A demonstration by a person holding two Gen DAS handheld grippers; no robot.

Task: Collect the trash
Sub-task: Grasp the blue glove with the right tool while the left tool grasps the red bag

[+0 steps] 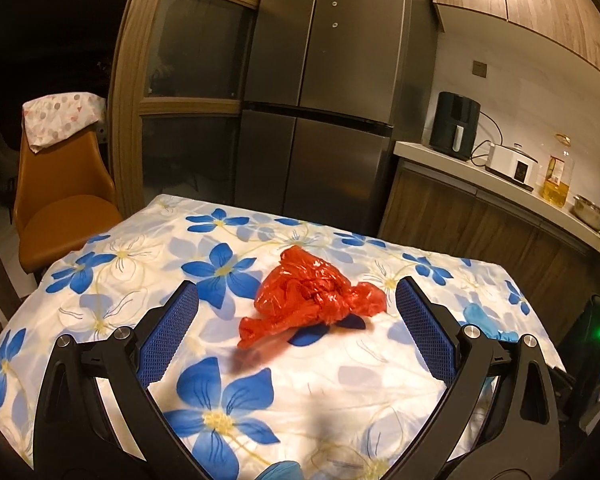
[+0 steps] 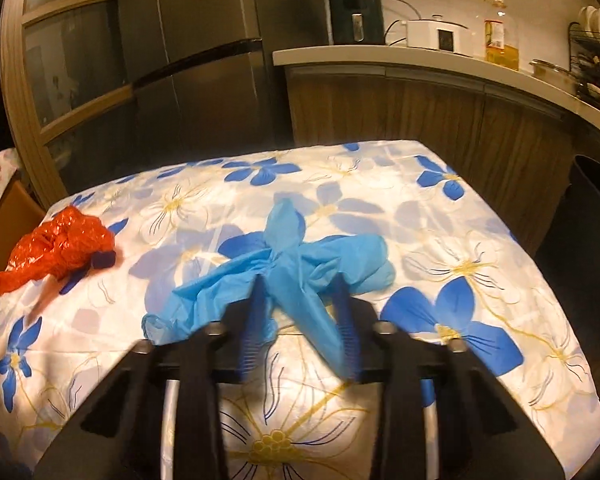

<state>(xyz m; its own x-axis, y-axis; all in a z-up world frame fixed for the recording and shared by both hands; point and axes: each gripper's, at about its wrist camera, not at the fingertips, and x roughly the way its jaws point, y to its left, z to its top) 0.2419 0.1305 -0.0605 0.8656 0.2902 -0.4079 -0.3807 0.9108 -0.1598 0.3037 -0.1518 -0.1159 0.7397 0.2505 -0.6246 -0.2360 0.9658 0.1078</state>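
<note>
Two crumpled scraps: red bag [image 1: 312, 294], seemingly pinched blue glove [image 2: 300, 276].

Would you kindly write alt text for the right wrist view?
The right gripper has its fingers closed around blue disposable gloves on a blue-flowered tablecloth. A crumpled red plastic bag lies far left; a kitchen counter runs behind.
</note>
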